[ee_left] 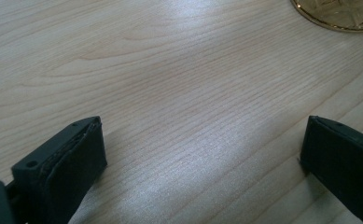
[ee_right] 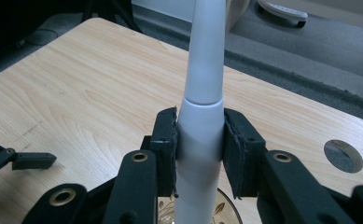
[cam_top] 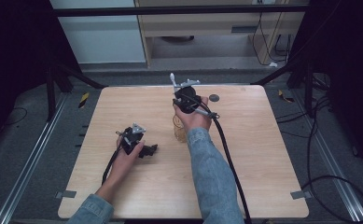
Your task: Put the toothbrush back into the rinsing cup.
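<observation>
Right now my right tool [ee_right: 200,154] is clamped on a white toothbrush handle [ee_right: 202,93], upright above the amber glass [cam_top: 179,128] near the counter's [cam_top: 263,177] centre. At eight o'clock from the glass, my left tool [ee_left: 202,154] rests with its jaws apart, holding nothing.

- A light wooden table [cam_top: 123,196] with rounded corners stands on a grey carpeted floor [cam_top: 25,140].
- A round dark disc [cam_top: 213,98] sits in the tabletop near its far edge.
- Metal rails [cam_top: 30,163] run along the floor on both sides of the table.
- Black cables [cam_top: 328,182] loop over the floor at the right.
- Beyond the table stand a pale cabinet [cam_top: 100,37] and a light wooden desk [cam_top: 207,28].
- Dark curtains [cam_top: 11,46] close in both sides.
</observation>
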Tool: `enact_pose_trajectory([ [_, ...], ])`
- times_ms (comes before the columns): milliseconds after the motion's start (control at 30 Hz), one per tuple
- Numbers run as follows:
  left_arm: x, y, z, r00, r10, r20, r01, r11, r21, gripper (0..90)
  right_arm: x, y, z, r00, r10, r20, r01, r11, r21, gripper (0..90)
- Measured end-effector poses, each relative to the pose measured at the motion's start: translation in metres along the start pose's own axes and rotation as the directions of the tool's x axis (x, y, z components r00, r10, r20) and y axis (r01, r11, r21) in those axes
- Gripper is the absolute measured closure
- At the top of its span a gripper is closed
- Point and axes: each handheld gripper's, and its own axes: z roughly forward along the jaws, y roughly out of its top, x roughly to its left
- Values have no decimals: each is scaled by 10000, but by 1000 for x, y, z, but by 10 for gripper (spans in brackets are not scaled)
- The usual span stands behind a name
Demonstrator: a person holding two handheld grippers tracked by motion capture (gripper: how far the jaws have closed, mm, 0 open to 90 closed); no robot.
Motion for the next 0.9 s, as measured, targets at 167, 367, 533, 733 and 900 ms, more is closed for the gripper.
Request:
enact_pose_trajectory([
  [167, 0, 0, 0, 10000, 6, -18, -6, 10000, 7, 0, 0, -2, 3, 10000, -11, 2, 11, 9999, 142, 675],
  [367, 0, 0, 0, 10000, 10, -15, -9, 10000, 8, 0, -2, -7, 5, 9999, 130, -9, -130, 9996, 237, 675],
  [533, 0, 0, 0, 10000, 10, -15, -10, 10000, 11, 0, -3, -16, 7, 9999, 125, 47, -126, 9990, 420, 675],
  [733, 0, 0, 0, 10000, 12, -14, -12, 10000, 7, 0, -4, -24, 11, 9998, 209, -15, -208, 9981, 585, 674],
  [900, 0, 0, 0, 10000, 8, -14, -8, 10000, 3, 0, -3, -28, 13, 9998, 209, -37, -206, 9973, 706, 674],
])
